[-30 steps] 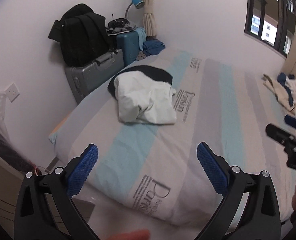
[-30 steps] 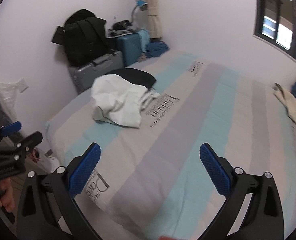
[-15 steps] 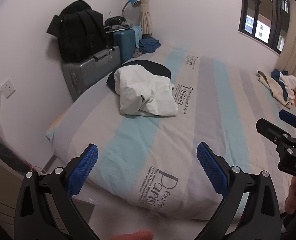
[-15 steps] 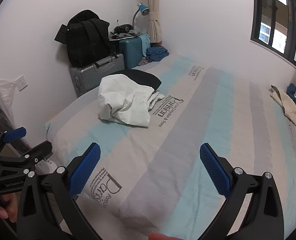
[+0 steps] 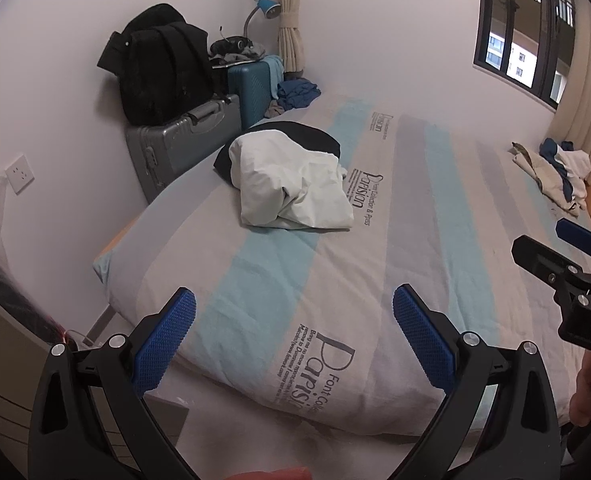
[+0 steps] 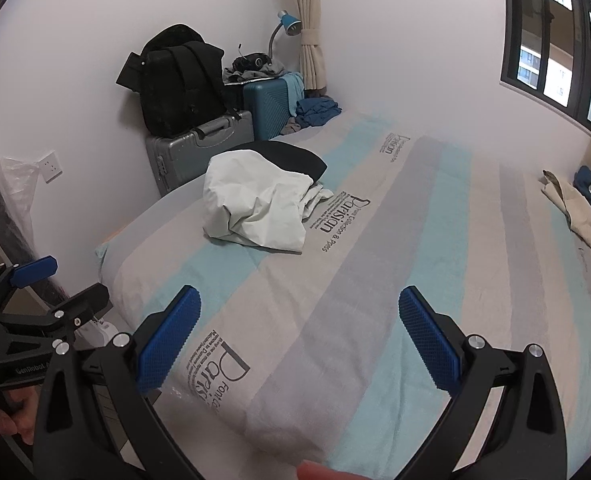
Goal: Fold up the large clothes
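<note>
A crumpled white garment (image 5: 291, 184) lies on a black garment (image 5: 307, 138) at the far left of the striped bed (image 5: 415, 220); the pair shows in the right wrist view too (image 6: 255, 204). A second heap of beige, white and blue clothes (image 5: 555, 172) lies at the bed's far right (image 6: 587, 208). My left gripper (image 5: 293, 334) is open and empty above the bed's near edge. My right gripper (image 6: 299, 334) is open and empty, also at the near edge. Each gripper shows at the side of the other's view.
A grey suitcase (image 5: 183, 140) with a black backpack (image 5: 159, 68) on it and a blue suitcase (image 5: 251, 84) stand against the wall left of the bed. A blue lamp (image 5: 267, 4), a curtain and blue clothes (image 5: 297, 94) sit in the corner. A window (image 5: 523, 24) is at the right.
Both grippers have drawn back and risen slightly, so more of the bed's near edge and its printed lettering shows. Both stay open. The clothes have not moved.
</note>
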`<state>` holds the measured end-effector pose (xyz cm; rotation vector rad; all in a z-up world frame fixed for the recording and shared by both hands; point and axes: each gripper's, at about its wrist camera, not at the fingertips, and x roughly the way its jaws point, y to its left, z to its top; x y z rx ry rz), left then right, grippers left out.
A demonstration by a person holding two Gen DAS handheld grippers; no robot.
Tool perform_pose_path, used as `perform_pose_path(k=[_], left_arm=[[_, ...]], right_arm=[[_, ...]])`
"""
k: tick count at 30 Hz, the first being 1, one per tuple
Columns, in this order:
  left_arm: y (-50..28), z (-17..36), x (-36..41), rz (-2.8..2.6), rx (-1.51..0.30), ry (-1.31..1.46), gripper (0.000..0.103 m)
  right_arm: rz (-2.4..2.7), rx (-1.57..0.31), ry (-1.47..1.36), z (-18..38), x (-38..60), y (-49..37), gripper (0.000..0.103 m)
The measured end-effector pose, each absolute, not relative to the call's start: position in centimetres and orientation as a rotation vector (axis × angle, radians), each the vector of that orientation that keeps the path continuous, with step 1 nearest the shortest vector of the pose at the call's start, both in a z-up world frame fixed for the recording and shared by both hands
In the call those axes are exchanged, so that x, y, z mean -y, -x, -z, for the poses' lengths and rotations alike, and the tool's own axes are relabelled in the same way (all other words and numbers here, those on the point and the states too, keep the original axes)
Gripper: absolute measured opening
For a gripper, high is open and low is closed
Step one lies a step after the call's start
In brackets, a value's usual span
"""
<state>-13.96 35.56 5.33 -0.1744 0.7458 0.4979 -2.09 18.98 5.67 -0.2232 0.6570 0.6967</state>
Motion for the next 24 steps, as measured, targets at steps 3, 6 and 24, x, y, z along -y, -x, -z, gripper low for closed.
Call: perform_pose_path(k=[3, 6, 24], left_arm=[[14.01, -5.26, -35.35, -0.502, -0.747, 0.178, 0.097], [14.14, -5.16, -35.33, -0.507, -0.748, 0.18, 0.097], [14.35, -4.87, -35.2, -0.518, -0.759, 0.186, 0.097]], right_arm=[[-0.699, -0.656, 0.225, -5.68, -18.96, 2.1, 0.096], [-0.701, -0.654, 0.232, -5.61, -18.9, 2.13, 0.096], [-0.71, -0.65, 0.251, -5.08, -18.81, 2.22, 0.096]])
